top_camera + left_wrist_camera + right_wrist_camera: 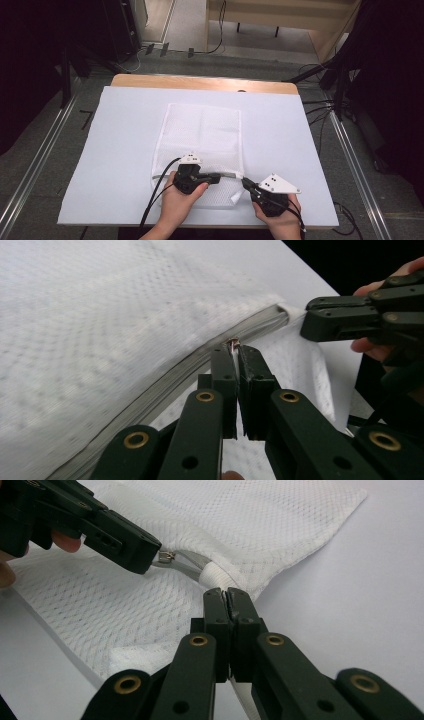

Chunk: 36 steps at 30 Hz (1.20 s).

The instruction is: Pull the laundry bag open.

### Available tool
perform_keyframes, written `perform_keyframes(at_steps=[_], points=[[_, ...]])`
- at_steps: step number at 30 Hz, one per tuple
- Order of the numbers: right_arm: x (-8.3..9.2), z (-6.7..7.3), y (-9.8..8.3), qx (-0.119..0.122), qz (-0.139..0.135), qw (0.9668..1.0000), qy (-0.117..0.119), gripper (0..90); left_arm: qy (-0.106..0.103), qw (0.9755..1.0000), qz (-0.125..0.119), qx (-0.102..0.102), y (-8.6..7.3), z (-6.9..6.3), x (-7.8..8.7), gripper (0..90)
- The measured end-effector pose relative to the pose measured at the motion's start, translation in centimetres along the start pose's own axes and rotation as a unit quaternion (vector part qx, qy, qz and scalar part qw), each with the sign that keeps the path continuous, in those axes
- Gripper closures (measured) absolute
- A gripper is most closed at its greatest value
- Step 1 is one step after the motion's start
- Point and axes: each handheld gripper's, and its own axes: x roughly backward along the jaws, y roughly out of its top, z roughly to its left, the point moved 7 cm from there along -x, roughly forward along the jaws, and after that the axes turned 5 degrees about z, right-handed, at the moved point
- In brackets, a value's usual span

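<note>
From the high view, a white mesh bag (pixel 200 150) lies flat on the white table cover (pixel 120 150), its near edge under the left gripper (pixel 216 177) and right gripper (pixel 246 183). The left gripper view has its jaws pinched shut on the zipper pull (pixel 233 343). In the right gripper view, the jaws are clamped on the bag's corner just beside the zipper end (pixel 212 575).
</note>
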Motion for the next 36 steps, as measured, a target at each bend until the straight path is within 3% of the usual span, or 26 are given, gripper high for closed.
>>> perform_keyframes(at_steps=[9,22,28,36], points=[[0.1,-0.3,-0.1,0.0,0.003,1.0,-0.004,90.0,0.019,0.9997,-0.004,0.013,-0.9,1.9,1.8,87.7],[0.1,-0.4,-0.1,0.003,0.003,1.0,-0.006,90.0,0.029,0.9992,-0.011,0.027,-1.9,3.4,3.8,87.7],[0.2,-0.8,-0.1,-0.001,0.003,0.9999,-0.01,90.0,0.035,0.998,-0.024,0.048,-2.4,4.7,5.3,87.6],[0.3,-1.1,-0.2,-0.004,0.003,0.9999,-0.013,90.0,0.05,0.9966,-0.03,0.059,-3.3,6.1,7.3,87.6]])
